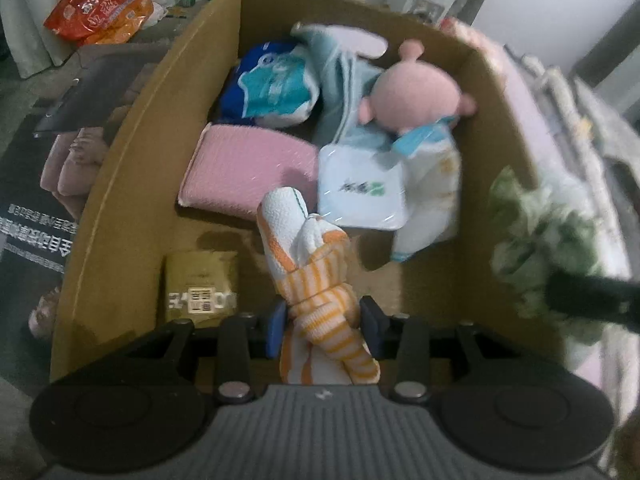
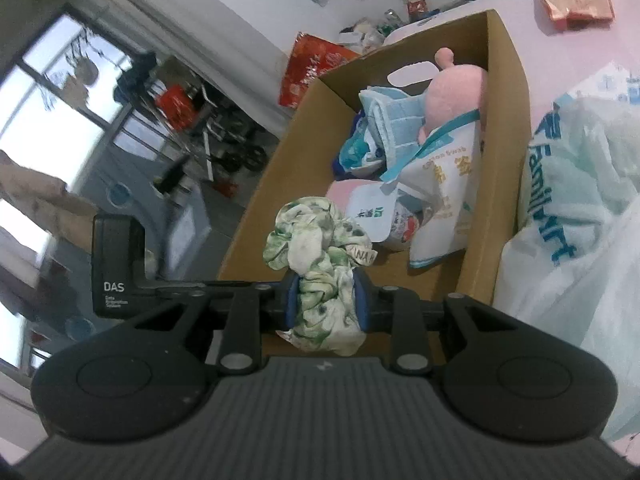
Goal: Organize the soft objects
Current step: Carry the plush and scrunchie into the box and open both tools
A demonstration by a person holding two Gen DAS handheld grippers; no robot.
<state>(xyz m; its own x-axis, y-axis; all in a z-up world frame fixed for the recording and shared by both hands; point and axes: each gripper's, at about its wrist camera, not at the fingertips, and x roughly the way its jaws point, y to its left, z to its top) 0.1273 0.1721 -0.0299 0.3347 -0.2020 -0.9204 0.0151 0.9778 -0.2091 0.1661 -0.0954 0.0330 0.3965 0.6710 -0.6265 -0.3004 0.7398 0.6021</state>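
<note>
My left gripper (image 1: 323,326) is shut on an orange-and-white striped towel (image 1: 316,280) and holds it over the near end of a cardboard box (image 1: 132,184). In the box lie a pink sponge pad (image 1: 248,168), a blue-white tissue pack (image 1: 276,88), a light blue cloth (image 1: 344,76), a pink plush doll (image 1: 416,92) and a white wipes pack (image 1: 362,188). My right gripper (image 2: 326,300) is shut on a green-and-white patterned cloth (image 2: 316,240), held above the box's (image 2: 508,92) near edge. That cloth also shows at the right in the left wrist view (image 1: 532,232).
A red-orange snack bag (image 1: 100,4) lies beyond the box's far left corner. A dark printed poster (image 1: 36,184) lies left of the box. A white plastic bag (image 2: 580,208) sits right of the box on a pink surface (image 2: 560,52). A small gold packet (image 1: 200,284) lies in the box's near corner.
</note>
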